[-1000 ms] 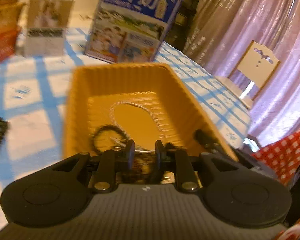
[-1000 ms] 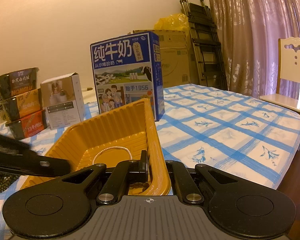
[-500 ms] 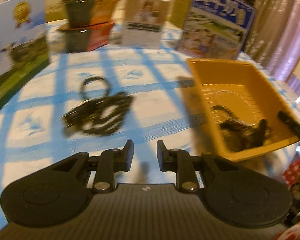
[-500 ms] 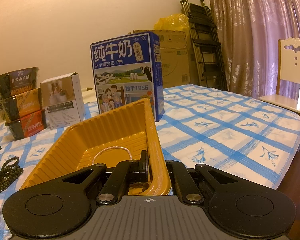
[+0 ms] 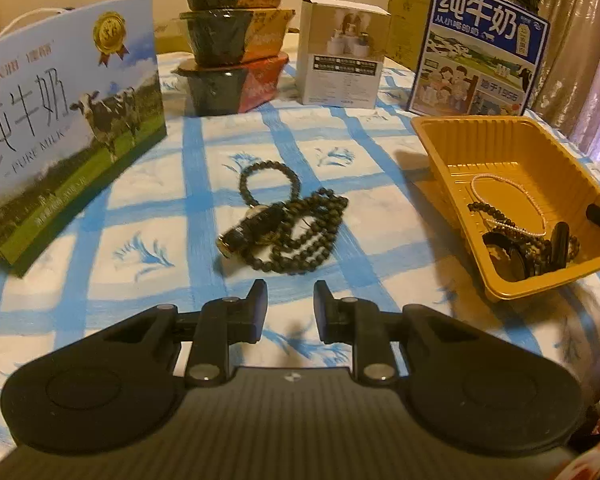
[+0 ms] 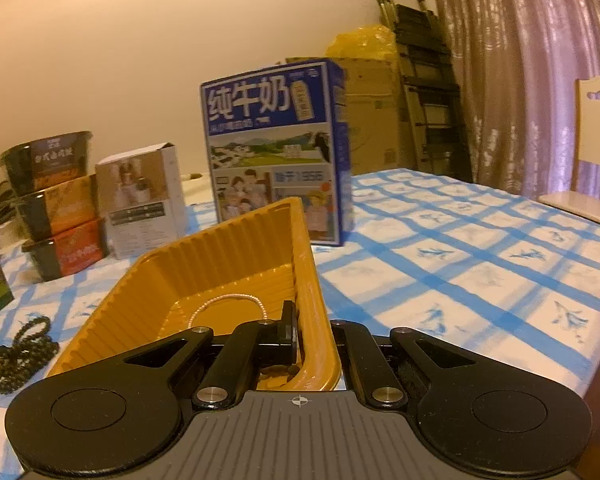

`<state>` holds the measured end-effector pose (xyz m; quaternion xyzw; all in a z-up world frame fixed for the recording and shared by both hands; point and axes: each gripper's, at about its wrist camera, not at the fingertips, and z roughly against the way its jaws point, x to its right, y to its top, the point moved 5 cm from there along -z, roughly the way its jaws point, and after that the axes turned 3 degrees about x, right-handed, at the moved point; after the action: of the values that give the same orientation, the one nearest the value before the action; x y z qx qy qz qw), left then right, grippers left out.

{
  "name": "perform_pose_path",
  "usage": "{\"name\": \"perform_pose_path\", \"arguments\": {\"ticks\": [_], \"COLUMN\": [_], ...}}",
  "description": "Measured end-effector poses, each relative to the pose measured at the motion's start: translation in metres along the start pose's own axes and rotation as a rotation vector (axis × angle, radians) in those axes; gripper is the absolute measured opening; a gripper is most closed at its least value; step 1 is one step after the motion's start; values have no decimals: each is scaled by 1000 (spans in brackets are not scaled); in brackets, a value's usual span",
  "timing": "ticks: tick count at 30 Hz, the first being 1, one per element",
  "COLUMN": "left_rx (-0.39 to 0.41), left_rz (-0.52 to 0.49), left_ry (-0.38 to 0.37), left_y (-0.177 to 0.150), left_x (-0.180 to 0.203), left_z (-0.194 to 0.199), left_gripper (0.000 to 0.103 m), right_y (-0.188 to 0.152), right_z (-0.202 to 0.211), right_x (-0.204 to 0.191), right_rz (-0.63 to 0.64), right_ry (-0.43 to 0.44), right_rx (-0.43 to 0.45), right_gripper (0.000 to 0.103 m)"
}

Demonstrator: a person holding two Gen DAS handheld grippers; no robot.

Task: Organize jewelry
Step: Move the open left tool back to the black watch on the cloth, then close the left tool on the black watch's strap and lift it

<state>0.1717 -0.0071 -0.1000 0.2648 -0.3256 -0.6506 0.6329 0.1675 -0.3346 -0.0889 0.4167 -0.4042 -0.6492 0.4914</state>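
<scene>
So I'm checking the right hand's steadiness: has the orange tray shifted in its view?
No. The orange tray sits unchanged against the blue milk carton behind it.

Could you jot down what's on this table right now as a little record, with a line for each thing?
Container: orange ribbed plastic tray, on the blue-checked tablecloth
In tray: thin pearl strand, dark beaded bracelets
Still on cloth: dark beaded bracelet ring, long dark bead string, both left of tray
Left gripper: fingers apart, holding nothing, facing the loose beads
Right gripper: clamped on the tray's wall
</scene>
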Motion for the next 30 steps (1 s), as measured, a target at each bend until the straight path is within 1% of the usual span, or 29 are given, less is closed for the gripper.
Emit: {"name": "perform_pose_path", "arguments": {"ticks": [2, 8, 14, 20, 25, 30], "left_rx": [10, 38, 38, 37, 34, 7], "left_rz": [-9, -81, -135, -186, -241, -292], "left_ry": [18, 62, 77, 70, 68, 83], "left_y": [2, 10, 17, 22, 22, 19], "left_x": [-4, -16, -22, -20, -16, -13], "left_z": [0, -7, -22, -38, -49, -62], "left_gripper": [27, 33, 33, 33, 33, 33], "right_y": [1, 4, 6, 8, 6, 3], "right_z": [-5, -27, -44, -55, -59, -58], "right_x": [-6, -18, -33, -49, -50, -48], "right_rz": [4, 7, 17, 32, 15, 8], "right_ry": [14, 54, 76, 95, 88, 85], "right_rx": [1, -8, -15, -6, -12, -22], "right_gripper": [4, 4, 4, 4, 4, 4]}}
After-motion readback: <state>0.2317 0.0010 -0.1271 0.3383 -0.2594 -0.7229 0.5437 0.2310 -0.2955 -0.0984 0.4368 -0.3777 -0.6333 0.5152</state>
